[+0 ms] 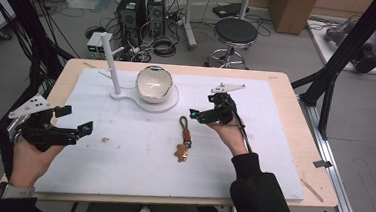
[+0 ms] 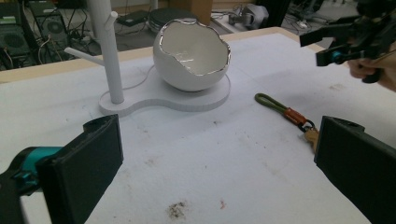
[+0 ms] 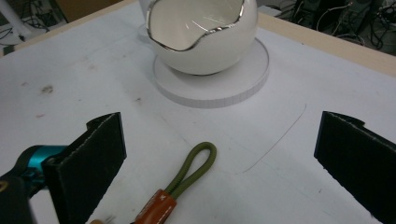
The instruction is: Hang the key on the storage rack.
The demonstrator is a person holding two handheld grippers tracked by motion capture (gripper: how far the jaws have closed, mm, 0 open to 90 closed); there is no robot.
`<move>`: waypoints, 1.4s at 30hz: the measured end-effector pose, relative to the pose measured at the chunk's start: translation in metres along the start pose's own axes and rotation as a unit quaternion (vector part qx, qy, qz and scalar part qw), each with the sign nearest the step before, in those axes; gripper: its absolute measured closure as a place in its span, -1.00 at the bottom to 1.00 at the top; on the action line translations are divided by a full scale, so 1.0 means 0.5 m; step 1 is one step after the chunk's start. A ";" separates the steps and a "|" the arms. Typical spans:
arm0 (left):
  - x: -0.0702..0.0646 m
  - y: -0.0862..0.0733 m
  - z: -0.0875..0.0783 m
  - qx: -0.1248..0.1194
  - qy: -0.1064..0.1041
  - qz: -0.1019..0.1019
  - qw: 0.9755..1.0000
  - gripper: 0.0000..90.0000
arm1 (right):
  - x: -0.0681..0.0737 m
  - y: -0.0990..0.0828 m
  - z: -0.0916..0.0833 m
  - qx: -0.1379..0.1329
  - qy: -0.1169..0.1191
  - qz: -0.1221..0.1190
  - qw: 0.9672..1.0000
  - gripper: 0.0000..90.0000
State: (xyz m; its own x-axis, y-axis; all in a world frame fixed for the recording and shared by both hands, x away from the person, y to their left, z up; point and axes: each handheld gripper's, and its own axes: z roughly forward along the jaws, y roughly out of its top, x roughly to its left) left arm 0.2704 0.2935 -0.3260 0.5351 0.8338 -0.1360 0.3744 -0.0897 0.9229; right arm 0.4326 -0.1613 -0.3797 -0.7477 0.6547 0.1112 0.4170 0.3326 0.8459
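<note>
Olive-green cord forms the loop of the keychain (image 1: 184, 136), which lies flat on the white mat (image 1: 121, 166) covering the table (image 1: 296, 103), in front of the egg-shaped bowl (image 1: 154, 85) and a little to its right. From the bowl outward, the keychain runs loop first, then a brown-orange leather band, then a tan charm nearest me. In my right gripper view the loop (image 3: 194, 168) lies between my two black jaws, closer to the left one, with the bowl (image 3: 205, 37) standing on its round white base just beyond.

My right gripper (image 1: 195, 114) is released, its jaws spread wide, and it hovers just right of the keychain's loop end, near the bowl's base. I cannot tell whether it touches the mat.

My left gripper (image 1: 74, 120) is also released and grasps nothing; it sits well to the left of the bowl and nearer me. In its own view the jaws stand far apart, with the bowl (image 2: 191, 56) ahead, the keychain (image 2: 287, 114) to the bowl's right and my right gripper (image 2: 327, 49) beyond it.

Sharing the bowl's base, a white peg stand (image 1: 112, 65) rises upright just left of the bowl.
</note>
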 end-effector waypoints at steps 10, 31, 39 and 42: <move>-0.007 -0.013 0.003 0.014 -0.004 -0.001 1.000 -0.96 | -0.025 -0.035 0.084 0.039 -0.006 0.014 0.999 -0.86; -0.008 -0.030 0.012 0.034 -0.005 -0.005 0.999 -0.96 | -0.023 -0.059 0.167 0.100 -0.044 -0.005 0.994 -0.82; -0.008 -0.030 0.012 0.036 -0.002 -0.004 0.999 -0.96 | -0.004 -0.050 0.156 0.114 -0.036 -0.033 0.992 0.07; -0.008 -0.031 0.013 0.036 -0.001 -0.005 0.999 -0.96 | 0.007 -0.048 0.154 0.116 -0.024 -0.045 0.992 0.59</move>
State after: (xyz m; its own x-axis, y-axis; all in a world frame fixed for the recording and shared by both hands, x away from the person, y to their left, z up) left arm 0.2676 0.2879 -0.3421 0.5320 0.8341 -0.1454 0.4331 -0.1205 0.8933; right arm 0.4598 -0.1149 -0.4397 -0.7644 0.6447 0.0119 0.4619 0.5346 0.7077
